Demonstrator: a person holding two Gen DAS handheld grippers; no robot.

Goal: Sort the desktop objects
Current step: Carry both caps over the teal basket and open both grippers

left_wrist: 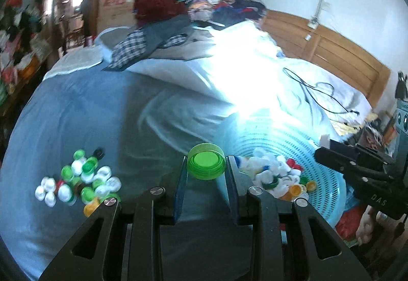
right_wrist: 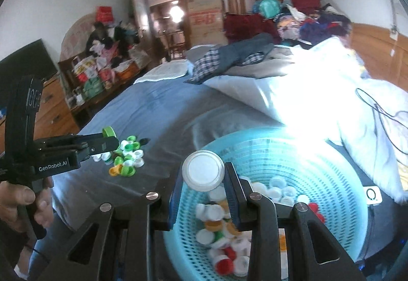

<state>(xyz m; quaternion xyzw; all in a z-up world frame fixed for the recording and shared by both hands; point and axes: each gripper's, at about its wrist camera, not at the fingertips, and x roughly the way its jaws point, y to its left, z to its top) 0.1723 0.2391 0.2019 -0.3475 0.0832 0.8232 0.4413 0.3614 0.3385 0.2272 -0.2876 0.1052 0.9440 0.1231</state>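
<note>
The left gripper [left_wrist: 206,166] is clamped on a green cap [left_wrist: 206,165], which sits right at the fingertips, pinched from both sides with its open side facing back toward the camera. The right gripper [right_wrist: 204,173] is clamped the same way on a white cap [right_wrist: 203,170], also at the very tips and also showing its hollow inside. Just beyond and below the right gripper's fingers lies a round blue basket [right_wrist: 331,179] with perforated walls, resting on the grey-blue bedsheet [right_wrist: 158,112]. In it is a mixed heap of caps [right_wrist: 224,227]: mostly white, with some red, orange, yellow and a few green. From the left gripper, the same basket [left_wrist: 329,179] is to the right of the fingers, its caps close beside the right finger. To the left of the left gripper, on the bare sheet [left_wrist: 76,115], lies a loose pile [left_wrist: 79,179] of green and white caps, with a yellow one at its near edge and a dark one at its far edge. From the right wrist view this pile [right_wrist: 126,154] is ahead and to the left, just past the tip of the left gripper [right_wrist: 108,136], which a hand [right_wrist: 23,200] holds by its handle at the left edge. The right gripper [left_wrist: 352,166] shows at the right edge of the left wrist view, beside the basket.
</note>
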